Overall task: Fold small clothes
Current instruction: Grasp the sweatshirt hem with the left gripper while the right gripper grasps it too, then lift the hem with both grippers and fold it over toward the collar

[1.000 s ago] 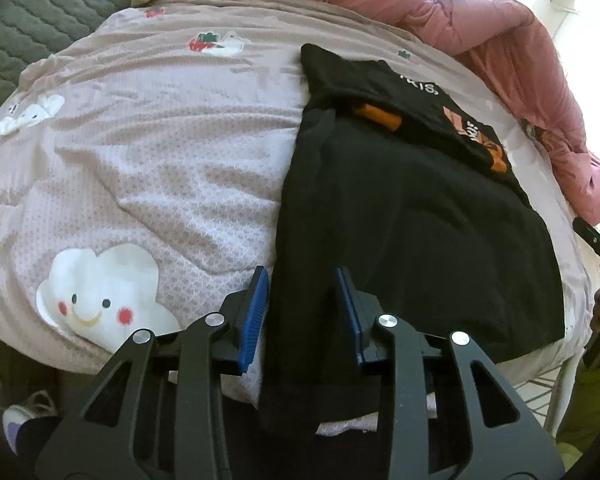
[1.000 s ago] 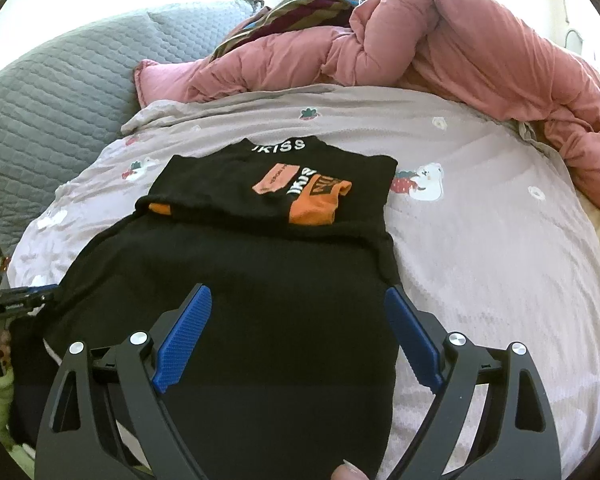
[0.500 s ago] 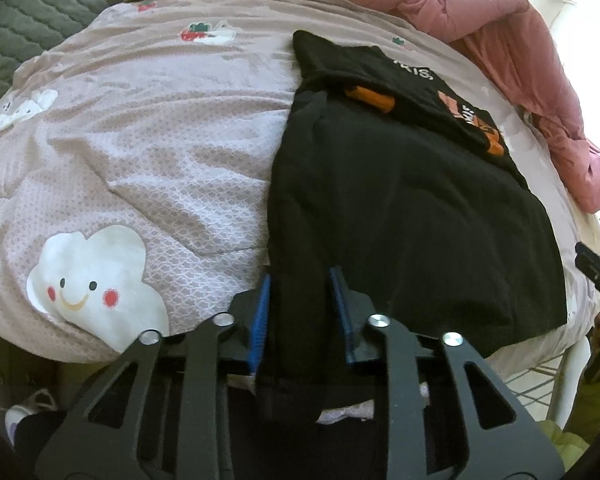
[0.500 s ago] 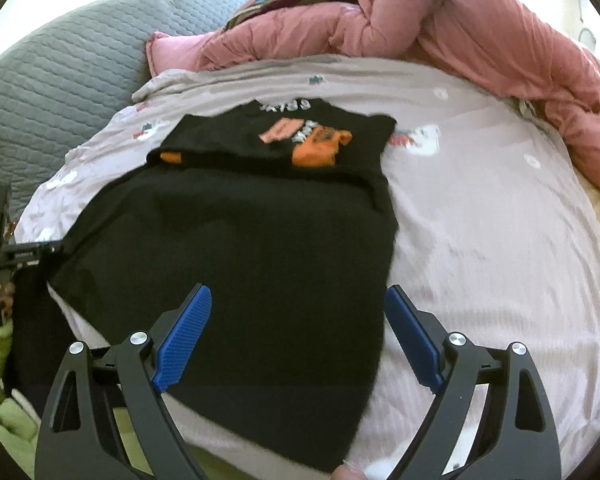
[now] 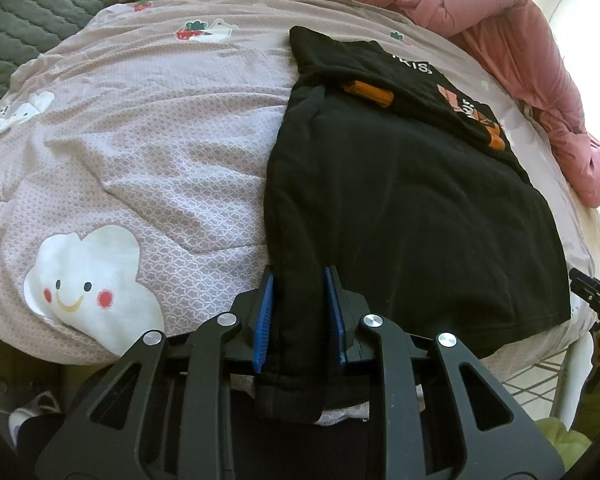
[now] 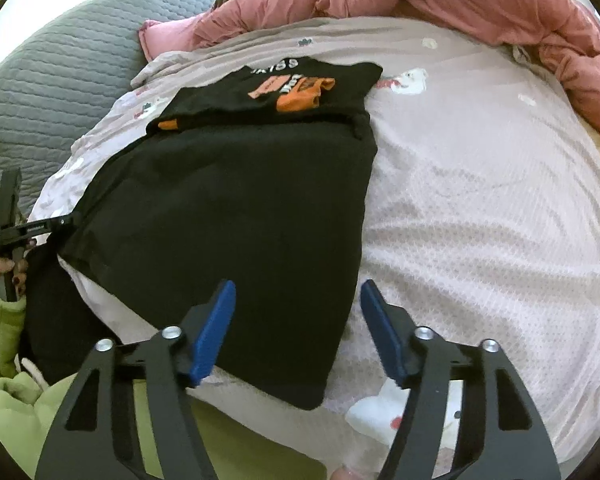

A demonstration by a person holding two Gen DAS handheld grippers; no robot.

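Black shirt (image 5: 400, 208) hem corner pinched in left gripper (image 5: 299, 312) jaws; right gripper (image 6: 298, 328) jaws wide over other corner.

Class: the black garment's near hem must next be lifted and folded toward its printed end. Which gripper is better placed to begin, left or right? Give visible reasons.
Left. The left gripper already brackets the black garment at its near corner, fingers close to the fabric. The right gripper is wide open, above its own corner.

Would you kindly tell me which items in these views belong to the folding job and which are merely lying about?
Part of the job:
- black shirt with the orange print
- left claw, closed on the shirt's near corner
- right claw, open over the other near corner

Just lying about:
- pink duvet
- cloud-print bed cover
- grey quilted headboard
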